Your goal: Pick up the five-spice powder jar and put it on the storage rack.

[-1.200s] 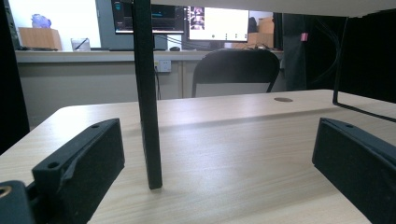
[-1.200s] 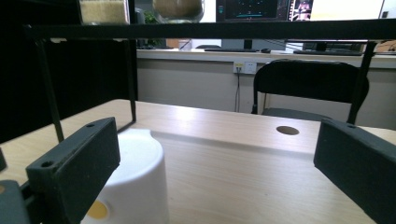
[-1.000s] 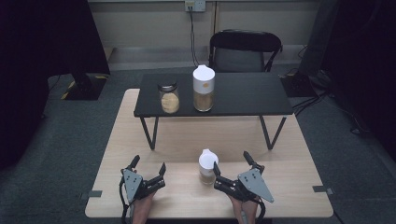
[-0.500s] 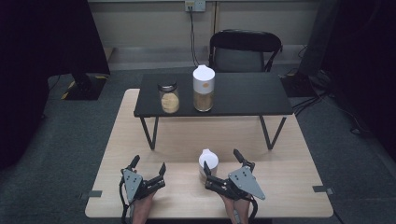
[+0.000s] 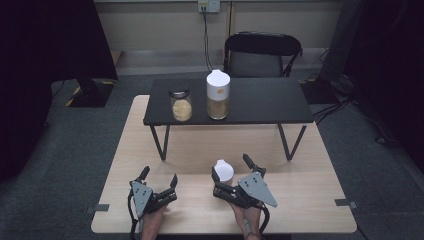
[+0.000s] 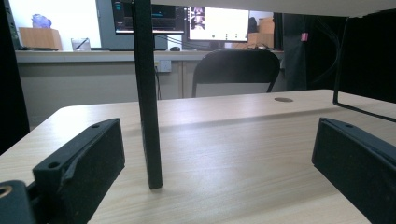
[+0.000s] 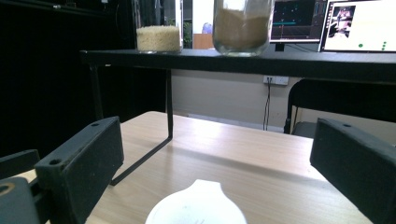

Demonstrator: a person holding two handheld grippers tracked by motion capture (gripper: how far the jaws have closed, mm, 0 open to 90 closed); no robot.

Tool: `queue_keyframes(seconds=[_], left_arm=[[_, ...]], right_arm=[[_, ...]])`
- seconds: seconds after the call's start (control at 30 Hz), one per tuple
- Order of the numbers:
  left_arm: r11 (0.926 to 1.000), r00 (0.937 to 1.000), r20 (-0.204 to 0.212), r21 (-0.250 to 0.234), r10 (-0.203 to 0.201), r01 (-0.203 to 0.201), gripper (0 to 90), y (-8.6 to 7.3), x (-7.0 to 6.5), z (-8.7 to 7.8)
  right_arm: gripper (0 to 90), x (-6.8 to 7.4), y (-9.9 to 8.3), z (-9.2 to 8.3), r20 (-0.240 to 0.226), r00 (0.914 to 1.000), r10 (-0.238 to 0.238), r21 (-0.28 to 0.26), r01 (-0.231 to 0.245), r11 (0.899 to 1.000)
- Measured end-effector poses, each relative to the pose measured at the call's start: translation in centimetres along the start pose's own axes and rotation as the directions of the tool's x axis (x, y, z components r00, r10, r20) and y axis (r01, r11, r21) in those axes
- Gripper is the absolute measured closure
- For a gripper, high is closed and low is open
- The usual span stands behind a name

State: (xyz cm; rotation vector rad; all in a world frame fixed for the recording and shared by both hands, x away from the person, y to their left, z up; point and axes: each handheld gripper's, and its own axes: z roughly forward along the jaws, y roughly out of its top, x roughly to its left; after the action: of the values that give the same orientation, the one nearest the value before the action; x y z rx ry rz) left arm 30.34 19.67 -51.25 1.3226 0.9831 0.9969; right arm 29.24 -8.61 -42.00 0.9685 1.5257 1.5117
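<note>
On the pale desk, before a black shelf bearing two jars, a white-capped jar stood between the open right gripper's jaws; closing squarely below the cap seemed wisest. The left gripper lay low (also open), hand resting near the edge.

No text, label, brand or number can be read. The tall white-lidded jar on the black shelf bears a small orange mark on its lid, too small to make out as a sign or letters. The monitors behind the folding chair in the left gripper view, and the screens in the right gripper view, show windows and coloured dots, but their writing is too blurred to read.
</note>
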Motion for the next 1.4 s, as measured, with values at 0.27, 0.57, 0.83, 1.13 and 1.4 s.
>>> queue_keyframes(seconds=[0.27,0.57,0.83,1.13,1.4], left_arm=[[1.0,1.0,-0.004,0.0,0.0,0.0,2.1,0.0,0.0,0.0],[1.0,1.0,-0.005,0.0,0.0,0.0,1.6,0.0,0.0,0.0],[1.0,1.0,-0.004,0.0,0.0,0.0,1.4,0.0,0.0,0.0],[1.0,1.0,-0.004,0.0,0.0,0.0,1.4,0.0,0.0,0.0],[1.0,1.0,-0.004,0.0,0.0,0.0,1.4,0.0,0.0,0.0]], right_arm=[[1.8,0.5,-0.8,0.4,-0.015,0.9999,0.001,0.015,0.0,1.0],[3.2,0.6,-1.9,0.7,-0.014,0.9998,0.012,0.034,-0.012,0.999],[7.6,0.6,-2.8,0.6,-0.017,0.9996,0.021,0.025,-0.021,0.999],[10.3,0.9,-3.9,0.8,-0.009,0.9999,0.007,0.049,-0.007,0.999],[14.2,0.6,-4.9,1.0,-0.011,0.9998,0.017,0.074,-0.016,0.997]])
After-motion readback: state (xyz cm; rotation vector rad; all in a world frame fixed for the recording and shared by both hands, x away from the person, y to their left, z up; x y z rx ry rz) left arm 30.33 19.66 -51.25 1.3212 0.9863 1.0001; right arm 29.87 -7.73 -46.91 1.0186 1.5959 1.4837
